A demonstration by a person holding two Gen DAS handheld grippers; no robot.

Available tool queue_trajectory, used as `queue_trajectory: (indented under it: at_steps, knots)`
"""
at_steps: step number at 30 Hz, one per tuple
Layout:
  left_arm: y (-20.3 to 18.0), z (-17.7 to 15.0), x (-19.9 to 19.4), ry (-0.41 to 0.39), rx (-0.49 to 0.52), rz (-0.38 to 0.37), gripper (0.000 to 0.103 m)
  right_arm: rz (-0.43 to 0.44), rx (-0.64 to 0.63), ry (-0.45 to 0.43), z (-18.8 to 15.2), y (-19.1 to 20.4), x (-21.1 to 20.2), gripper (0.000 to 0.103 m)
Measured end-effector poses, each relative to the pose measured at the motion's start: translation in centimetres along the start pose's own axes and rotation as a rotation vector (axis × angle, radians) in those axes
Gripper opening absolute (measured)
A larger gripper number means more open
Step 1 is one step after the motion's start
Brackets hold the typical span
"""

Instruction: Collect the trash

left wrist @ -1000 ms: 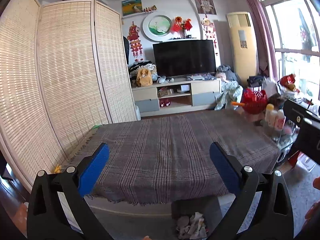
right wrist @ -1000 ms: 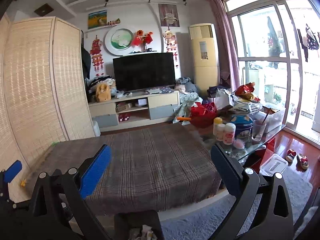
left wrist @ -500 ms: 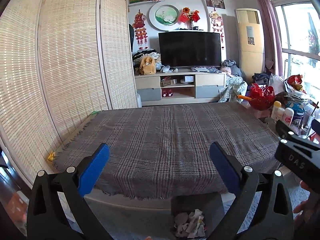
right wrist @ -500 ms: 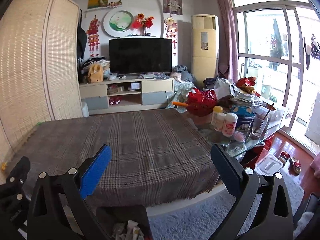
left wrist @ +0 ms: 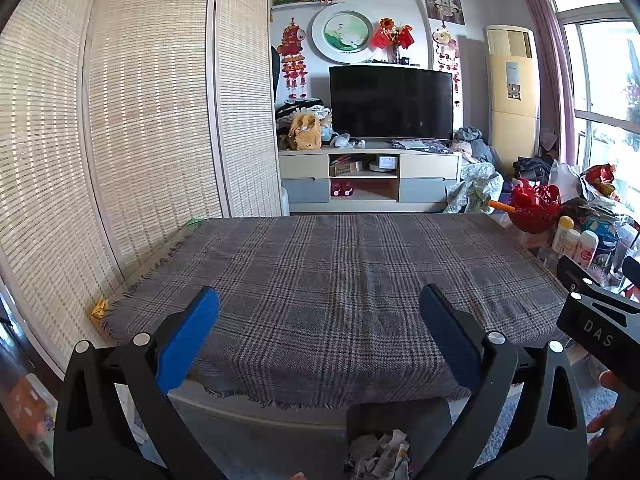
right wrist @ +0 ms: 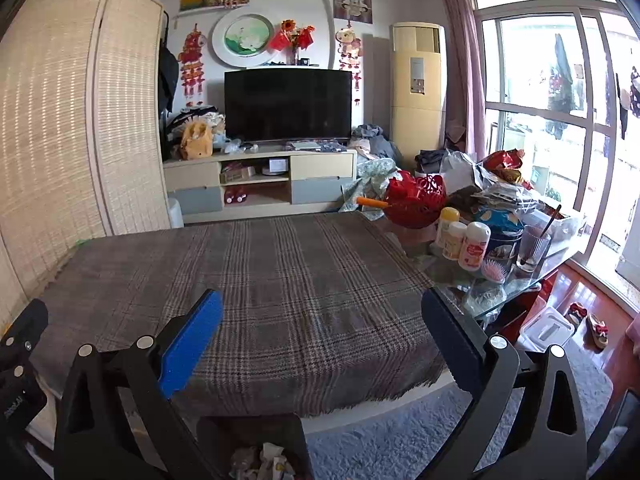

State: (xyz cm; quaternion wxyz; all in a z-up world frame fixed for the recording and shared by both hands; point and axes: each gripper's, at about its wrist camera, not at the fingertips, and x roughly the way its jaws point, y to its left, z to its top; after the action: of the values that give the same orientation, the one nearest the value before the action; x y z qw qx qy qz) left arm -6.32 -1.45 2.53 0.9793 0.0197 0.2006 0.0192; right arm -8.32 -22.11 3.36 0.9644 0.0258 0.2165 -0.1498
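Note:
A dark bin (left wrist: 362, 420) holding crumpled paper trash (left wrist: 380, 456) stands on the floor below the near table edge; it also shows in the right wrist view (right wrist: 256, 436). My left gripper (left wrist: 320, 300) is open and empty, held above the near edge of the plaid tablecloth (left wrist: 340, 272). My right gripper (right wrist: 322, 304) is open and empty above the same cloth (right wrist: 260, 272). A small yellow scrap (left wrist: 99, 307) lies at the cloth's left edge. The right gripper's body (left wrist: 600, 320) shows at the right of the left wrist view.
A bamboo screen (left wrist: 120, 140) lines the left. A TV cabinet (left wrist: 368, 176) stands behind the table. A glass side table (right wrist: 500, 276) at the right holds bottles, a cup and a red basket (right wrist: 416, 204). Grey carpet (right wrist: 400, 432) covers the floor.
Both grippers have tilted downward and moved slightly back, bringing more of the tablecloth and the bin into view. Both stay open and empty.

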Motion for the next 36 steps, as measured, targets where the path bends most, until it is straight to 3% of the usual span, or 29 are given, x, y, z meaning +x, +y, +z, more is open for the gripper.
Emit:
queue_trajectory:
  at_steps: [36]
  knots:
    - [0.6,0.1,0.8,0.007,-0.043,0.014,0.095,0.035,0.033,0.008,0.4,-0.3,1.1,0.100]
